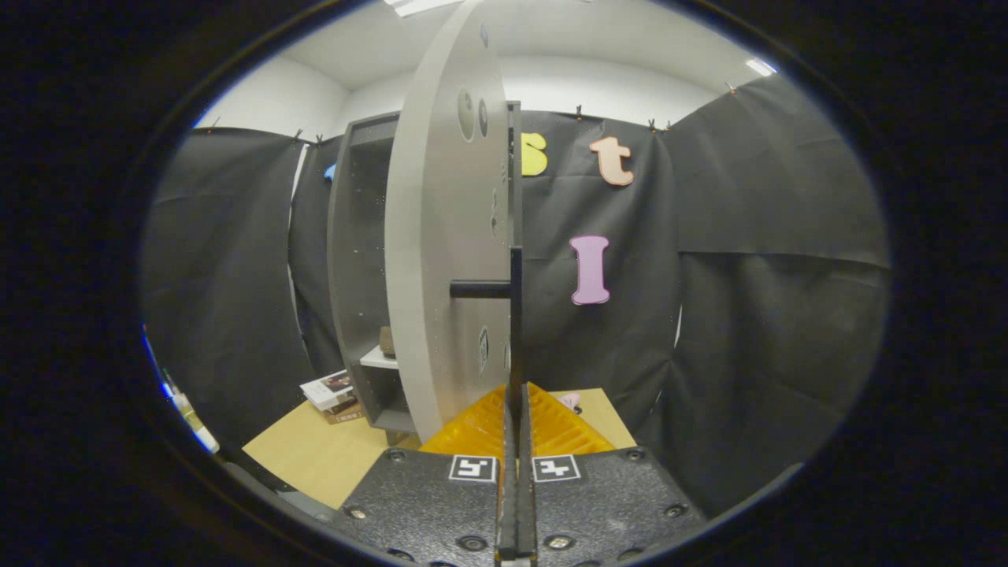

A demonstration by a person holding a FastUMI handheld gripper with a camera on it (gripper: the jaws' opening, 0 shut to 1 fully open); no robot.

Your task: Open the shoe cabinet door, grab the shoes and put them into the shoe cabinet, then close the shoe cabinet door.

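The grey shoe cabinet stands on a wooden table, its door swung out towards me so that I see it nearly edge-on. A black bar handle runs down the door's edge, held off it by a short black post. My gripper is shut on the lower part of this handle, both fingers pressed against the bar. Inside the cabinet a small brown object rests on a white shelf. A bit of something pink peeks out just beyond the right finger; I cannot tell what it is.
A stack of books lies on the wooden table beside the cabinet's foot. Black cloth walls close the booth to the left, behind and to the right. A bottle-like item stands at the far left.
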